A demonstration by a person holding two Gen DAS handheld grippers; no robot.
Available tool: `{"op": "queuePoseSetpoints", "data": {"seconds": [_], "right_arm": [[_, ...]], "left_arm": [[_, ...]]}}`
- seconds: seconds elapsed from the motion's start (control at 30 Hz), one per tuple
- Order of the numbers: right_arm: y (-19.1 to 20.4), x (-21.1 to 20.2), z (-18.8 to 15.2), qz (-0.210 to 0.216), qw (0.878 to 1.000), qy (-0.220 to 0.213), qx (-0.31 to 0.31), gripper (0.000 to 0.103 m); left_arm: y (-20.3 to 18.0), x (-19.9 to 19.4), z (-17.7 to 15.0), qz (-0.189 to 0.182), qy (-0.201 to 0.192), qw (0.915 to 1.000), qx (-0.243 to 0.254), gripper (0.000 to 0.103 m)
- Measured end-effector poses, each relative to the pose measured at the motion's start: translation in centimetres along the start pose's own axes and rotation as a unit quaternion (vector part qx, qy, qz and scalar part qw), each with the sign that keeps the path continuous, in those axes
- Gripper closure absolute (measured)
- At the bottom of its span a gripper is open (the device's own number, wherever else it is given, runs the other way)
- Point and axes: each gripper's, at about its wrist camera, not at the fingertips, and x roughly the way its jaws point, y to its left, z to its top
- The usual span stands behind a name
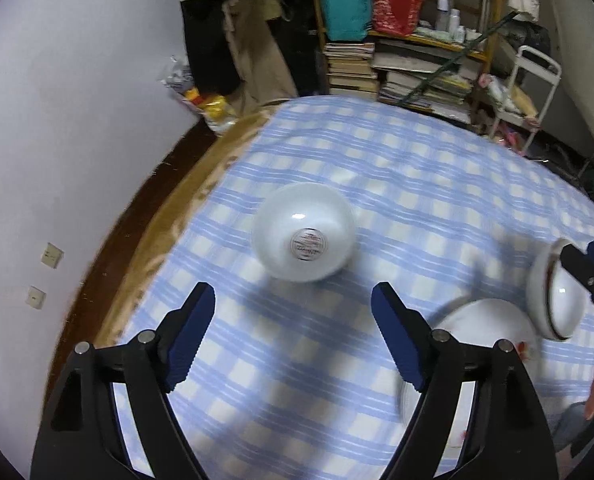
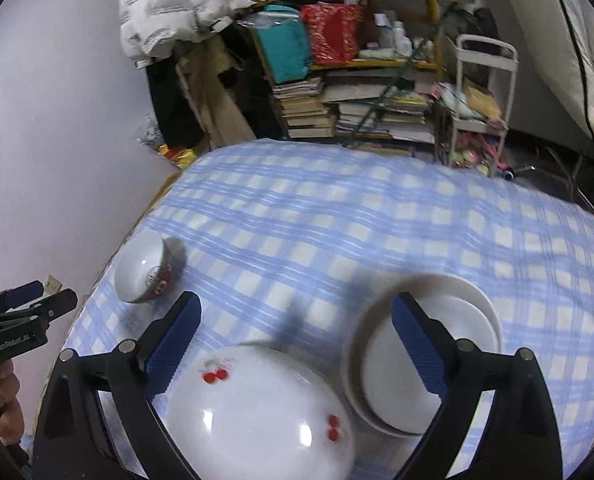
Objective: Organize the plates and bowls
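A white bowl [image 1: 304,238] with a red pattern stands on the blue checked cloth just beyond my open, empty left gripper [image 1: 293,316]; it also shows at the left in the right wrist view [image 2: 147,270]. My right gripper [image 2: 295,322] is open and empty above a white plate with cherry prints [image 2: 261,412]. Right of that plate lie stacked white dishes [image 2: 421,356], a plate inside a larger one, partly behind the right finger. In the left wrist view these dishes [image 1: 553,296] are blurred at the right edge, beside the right gripper [image 1: 589,276].
The table's wooden edge [image 1: 153,236] runs along the left, close to the wall. Beyond the far edge stand a cluttered shelf with book stacks [image 2: 337,108], hanging clothes [image 2: 185,8] and a white cart [image 2: 481,104].
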Motion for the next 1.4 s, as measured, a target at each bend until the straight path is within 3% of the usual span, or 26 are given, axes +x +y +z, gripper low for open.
{"op": "queuePoseSetpoints", "data": {"seconds": [0.17, 0.57, 0.67, 0.83, 1.4], "right_arm": [[2.8, 1.7, 1.0, 0.012, 1.0, 0.006, -0.018, 0.003], [7.9, 5.5, 3.3, 0.037, 0.998, 0.013, -0.049, 0.003], [8.8, 6.6, 3.9, 0.048, 0.997, 0.014, -0.051, 0.003], [10.5, 9.0, 4.1, 0.071, 0.996, 0.015, -0.052, 0.003], [13.5, 15.4, 3.5, 0.071, 0.993, 0.056, -0.079, 0.003]], "left_arm": [[2.1, 0.4, 0.8, 0.035, -0.019, 0.9992, -0.002, 0.023], [4.9, 2.0, 2.6, 0.02, -0.04, 0.998, -0.045, 0.023], [5.1, 3.2, 2.6, 0.003, -0.035, 0.9982, -0.049, 0.023], [5.4, 5.5, 2.8, 0.008, -0.03, 0.9986, -0.043, 0.023], [6.2, 12.9, 2.3, 0.0, 0.042, 0.9959, -0.081, 0.023]]}}
